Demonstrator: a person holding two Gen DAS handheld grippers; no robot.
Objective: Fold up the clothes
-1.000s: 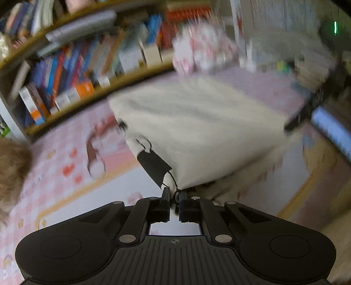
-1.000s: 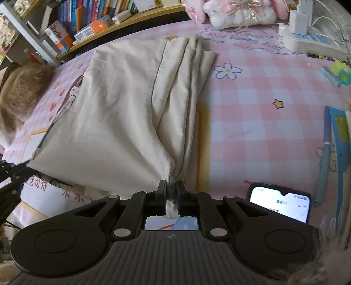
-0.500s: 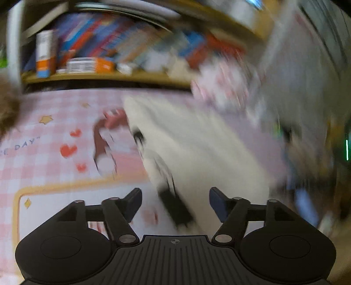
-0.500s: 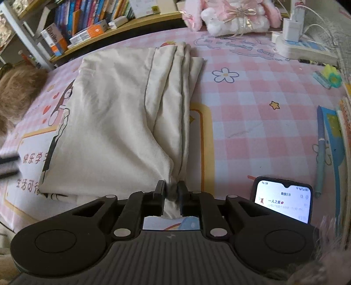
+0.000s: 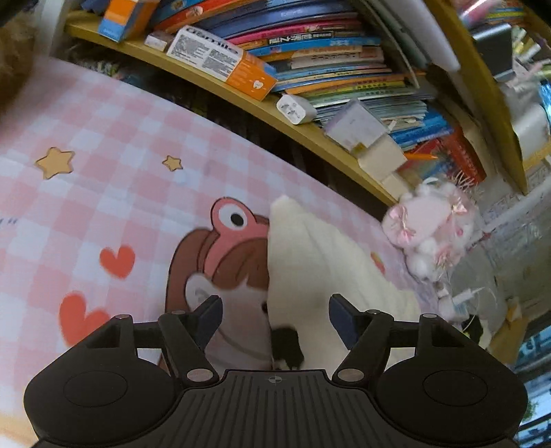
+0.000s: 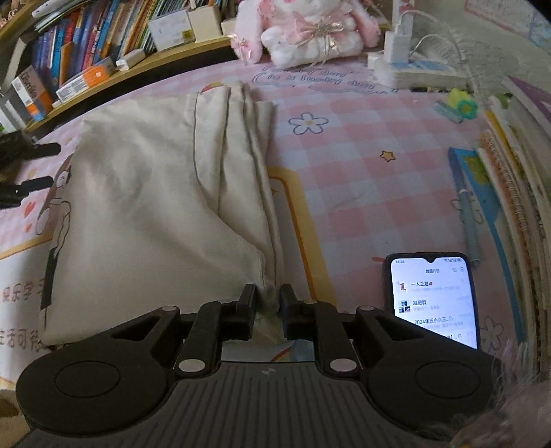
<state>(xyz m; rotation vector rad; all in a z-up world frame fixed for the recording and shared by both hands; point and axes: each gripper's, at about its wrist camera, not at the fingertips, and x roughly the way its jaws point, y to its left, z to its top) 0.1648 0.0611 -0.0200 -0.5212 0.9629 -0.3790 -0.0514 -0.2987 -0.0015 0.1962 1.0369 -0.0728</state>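
Surface: pink checked cartoon-print mat (image 6: 361,172), wooden bookshelf (image 5: 241,100) behind.
Garment: folded cream cotton cloth (image 6: 155,206) lies flat on the mat.
Left gripper (image 5: 274,308): jaws spread wide, grasping nothing, over the cloth's edge.
Right gripper (image 6: 268,296): jaws slightly apart around the cloth's near corner.
Beside: lit black smartphone (image 6: 434,296).

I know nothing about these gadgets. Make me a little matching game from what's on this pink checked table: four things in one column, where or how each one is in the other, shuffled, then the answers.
Things
1. cream garment
2. phone
3. plush toy
4. left tongs

Places or states
A. at the far edge of the table, by the bookshelf
B. wide open, holding nothing
C. folded, its near corner between the right tongs
D. lying flat with its screen lit, right of the garment

Pairs: 1-C, 2-D, 3-A, 4-B
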